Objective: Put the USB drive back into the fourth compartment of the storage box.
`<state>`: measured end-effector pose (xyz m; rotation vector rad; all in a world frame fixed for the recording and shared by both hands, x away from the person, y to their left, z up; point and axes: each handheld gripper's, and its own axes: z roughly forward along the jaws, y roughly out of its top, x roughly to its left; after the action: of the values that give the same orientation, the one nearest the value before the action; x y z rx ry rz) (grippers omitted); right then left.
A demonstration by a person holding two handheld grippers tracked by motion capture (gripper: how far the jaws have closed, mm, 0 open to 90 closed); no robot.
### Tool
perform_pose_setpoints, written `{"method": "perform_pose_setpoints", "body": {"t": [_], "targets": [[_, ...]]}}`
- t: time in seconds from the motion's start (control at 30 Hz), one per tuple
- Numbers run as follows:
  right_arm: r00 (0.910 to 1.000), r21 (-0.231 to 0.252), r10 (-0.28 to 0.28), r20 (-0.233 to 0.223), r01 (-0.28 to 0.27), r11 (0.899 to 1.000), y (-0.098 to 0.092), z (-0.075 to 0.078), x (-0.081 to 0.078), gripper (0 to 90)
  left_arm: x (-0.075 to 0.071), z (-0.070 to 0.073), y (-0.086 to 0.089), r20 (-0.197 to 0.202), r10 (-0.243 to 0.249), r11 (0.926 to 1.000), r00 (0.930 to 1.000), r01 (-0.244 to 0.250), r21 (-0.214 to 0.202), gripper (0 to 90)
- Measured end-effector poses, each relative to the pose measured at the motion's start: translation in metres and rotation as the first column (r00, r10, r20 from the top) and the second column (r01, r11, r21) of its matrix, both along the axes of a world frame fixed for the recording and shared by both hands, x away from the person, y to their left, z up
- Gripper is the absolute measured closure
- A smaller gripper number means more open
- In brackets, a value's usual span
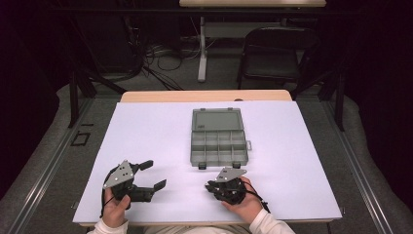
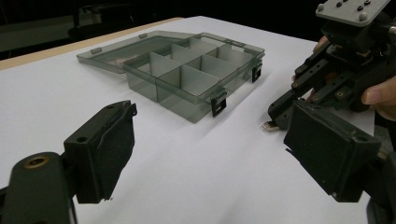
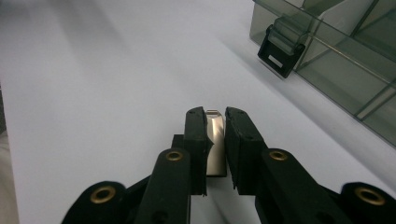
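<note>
Jaws first: your right gripper (image 3: pixel 215 140) is pinching a small silver metal piece (image 3: pixel 215 142) between its two black pads, low in the centre of the right gripper view, with the piece's rounded tip poking out just past the pad ends. You are holding it close over the white table sheet (image 3: pixel 102 93), though whether the piece is touching the sheet I cannot tell. In the left gripper view that same metal tip (image 2: pixel 268 125) is peeking out at the middle right of the frame, beneath the right gripper (image 2: pixel 286 112) and your fingers wrapped round its body.

Your left gripper (image 2: pixel 210 158) is standing with its jaws spread wide and nothing between them, one pad at the lower left of its own view and the other at the lower right. In the high view it is sitting at the lower left of the frame (image 1: pixel 149 174), well apart from the right gripper (image 1: pixel 213 187) at the lower centre.

A grey see-through compartment box (image 1: pixel 218 146) is lying open at the centre of the high view, its lid (image 1: pixel 217 120) folded flat toward the top of the frame. Its dark front latch (image 3: pixel 279 55) is showing at the upper right of the right gripper view, near the held piece but not touching it. The box's divided cells, as far as they show, are holding nothing I can make out.
</note>
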<state>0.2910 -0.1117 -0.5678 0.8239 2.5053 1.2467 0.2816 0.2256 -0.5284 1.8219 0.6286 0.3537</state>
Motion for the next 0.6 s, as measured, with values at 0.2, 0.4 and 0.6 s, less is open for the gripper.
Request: {"method": "perform_pose_setpoints", "body": {"t": [0.2, 0.4, 0.6], "targets": [[1.0, 0.01, 0.0, -0.002, 0.0, 1.0, -0.0014, 0.0023, -0.0002, 79.6, 0.0001, -0.0001, -0.0001, 0.0, 0.003, 1.0, 1.0, -0.003, -0.002, 15.6], [1.0, 0.023, -0.005, -0.001, 0.006, 1.0, -0.0036, 0.0053, -0.0002, 79.6, 0.0001, -0.0001, 0.0001, 0.0, 0.003, 1.0, 1.0, -0.003, -0.002, 15.6], [0.9999, 0.033, -0.014, 0.005, 0.014, 0.999, -0.0066, 0.0091, 0.0004, 79.6, 0.0003, -0.0001, 0.0004, -0.002, -0.001, 1.0, 1.0, 0.001, -0.005, 15.6]]}}
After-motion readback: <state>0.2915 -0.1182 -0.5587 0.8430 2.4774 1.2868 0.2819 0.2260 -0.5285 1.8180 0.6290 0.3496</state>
